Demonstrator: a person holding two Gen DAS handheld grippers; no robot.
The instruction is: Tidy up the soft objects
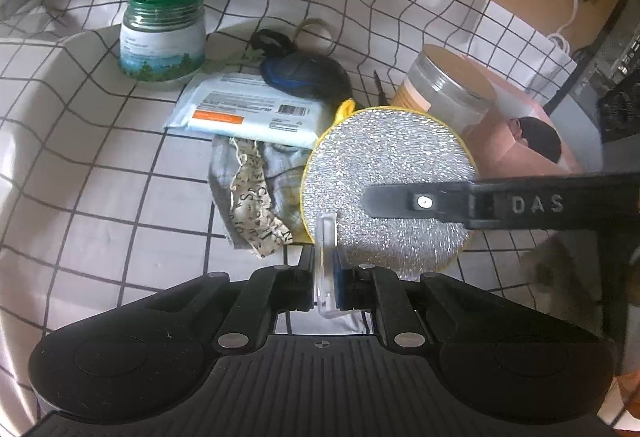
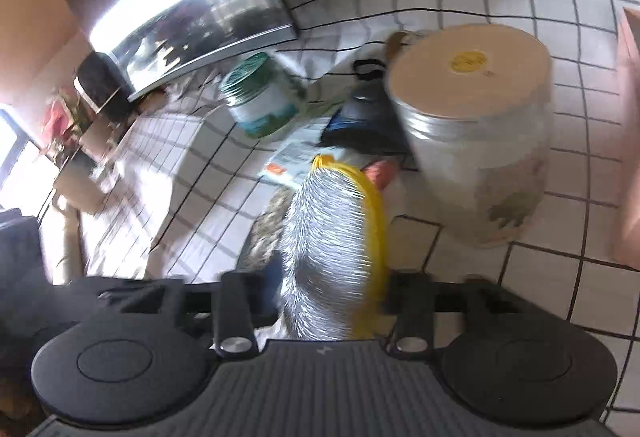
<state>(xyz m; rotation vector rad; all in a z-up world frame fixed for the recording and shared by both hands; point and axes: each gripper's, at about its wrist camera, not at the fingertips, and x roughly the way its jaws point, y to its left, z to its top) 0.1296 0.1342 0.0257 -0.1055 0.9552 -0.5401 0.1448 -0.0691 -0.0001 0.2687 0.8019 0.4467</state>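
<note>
A round silver scouring pad with a yellow rim is held up over the table by my right gripper, whose black finger crosses it from the right in the left wrist view. In the right wrist view the pad stands edge-on between the shut jaws of my right gripper. My left gripper is shut and empty just below the pad. A printed grey cloth, a pack of wipes and a dark blue pouch lie on the checked tablecloth.
A green-lidded jar stands at the back left. A clear jar with a tan lid stands right of the pad, close to it. A pink box is at the right. A monitor stands behind.
</note>
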